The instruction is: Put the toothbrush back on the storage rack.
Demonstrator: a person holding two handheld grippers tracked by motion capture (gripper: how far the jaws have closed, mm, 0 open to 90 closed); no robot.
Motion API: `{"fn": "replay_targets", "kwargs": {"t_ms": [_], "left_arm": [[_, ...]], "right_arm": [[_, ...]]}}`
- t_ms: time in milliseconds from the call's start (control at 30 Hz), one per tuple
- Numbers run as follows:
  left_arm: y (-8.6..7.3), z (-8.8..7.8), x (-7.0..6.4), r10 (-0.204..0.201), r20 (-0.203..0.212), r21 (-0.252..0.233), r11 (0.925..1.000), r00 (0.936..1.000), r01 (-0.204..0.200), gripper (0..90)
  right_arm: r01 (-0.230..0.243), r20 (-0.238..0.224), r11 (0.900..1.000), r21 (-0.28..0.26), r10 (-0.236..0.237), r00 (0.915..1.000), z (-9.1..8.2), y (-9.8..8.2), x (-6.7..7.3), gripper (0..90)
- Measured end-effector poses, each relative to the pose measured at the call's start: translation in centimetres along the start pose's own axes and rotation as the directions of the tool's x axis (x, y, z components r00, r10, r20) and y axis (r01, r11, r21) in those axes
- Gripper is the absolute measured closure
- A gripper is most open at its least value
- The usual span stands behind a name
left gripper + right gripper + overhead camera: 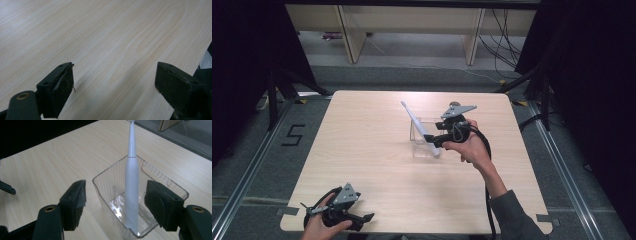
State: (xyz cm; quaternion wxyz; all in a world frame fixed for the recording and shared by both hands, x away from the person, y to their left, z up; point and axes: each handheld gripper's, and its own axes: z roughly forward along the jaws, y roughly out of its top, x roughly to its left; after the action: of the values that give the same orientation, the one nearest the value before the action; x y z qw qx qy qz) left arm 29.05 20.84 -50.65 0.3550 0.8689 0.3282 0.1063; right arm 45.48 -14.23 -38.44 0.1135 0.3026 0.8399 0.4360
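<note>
One toothbrush [131, 185] leaned in clear tub [160, 178]; light, stiff, slick—grip mid-handle. Right gripper [117, 202] spread wide around it; left gripper [113, 82] spread, empty.

Table [377, 165]: pale beige wood, fine straight grain.
Toothbrush [131, 187]: white, handle faintly grey-blue.
Container [110, 182]: clear plastic, ribbed walls.
Right gripper [116, 206]: black jaws, grey plate on top.
Left gripper [115, 91]: black jaws, same grey plate.
Sleeve [512, 215]: dark grey.
Floor [257, 165]: grey, black "5" marking, possibly tape.
</note>
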Motion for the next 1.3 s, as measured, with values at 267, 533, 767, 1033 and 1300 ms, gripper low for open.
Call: {"fn": "replay_targets", "kwargs": {"t_ms": [267, 533, 767, 1033, 1300], "left_arm": [[0.0, -0.1, -0.1, -0.001, 0.002, -0.009, 1.0000, 1.0000, 0.001, 15.2], [0.0, -0.2, 0.0, -0.001, 0.003, -0.011, 0.9999, 1.0000, 0.001, 15.2], [0.0, -0.1, -0.1, -0.001, 0.001, -0.008, 1.0000, 1.0000, 0.001, 15.2], [0.0, -0.2, -0.1, -0.003, 0.001, -0.013, 0.9999, 1.0000, 0.003, 15.1], [0.0, -0.2, -0.1, -0.003, 0.000, -0.011, 0.9999, 1.0000, 0.003, 15.1]], "right_arm": [[0.011, -0.021, 1.000, 0.017, -0.010, 0.9997, 0.0, -0.5, 0.5, 33.1], [0.036, -0.034, 0.999, 0.037, -0.035, 0.9988, -0.1, -1.5, 0.8, 32.0], [0.052, -0.029, 0.998, 0.036, -0.051, 0.9983, -0.8, -2.6, 1.5, 30.8], [0.056, -0.028, 0.998, 0.029, -0.055, 0.9981, -1.4, -3.6, 1.7, 30.0], [0.039, -0.025, 0.999, 0.024, -0.039, 0.9989, -1.7, -4.7, 1.7, 28.4]]}}
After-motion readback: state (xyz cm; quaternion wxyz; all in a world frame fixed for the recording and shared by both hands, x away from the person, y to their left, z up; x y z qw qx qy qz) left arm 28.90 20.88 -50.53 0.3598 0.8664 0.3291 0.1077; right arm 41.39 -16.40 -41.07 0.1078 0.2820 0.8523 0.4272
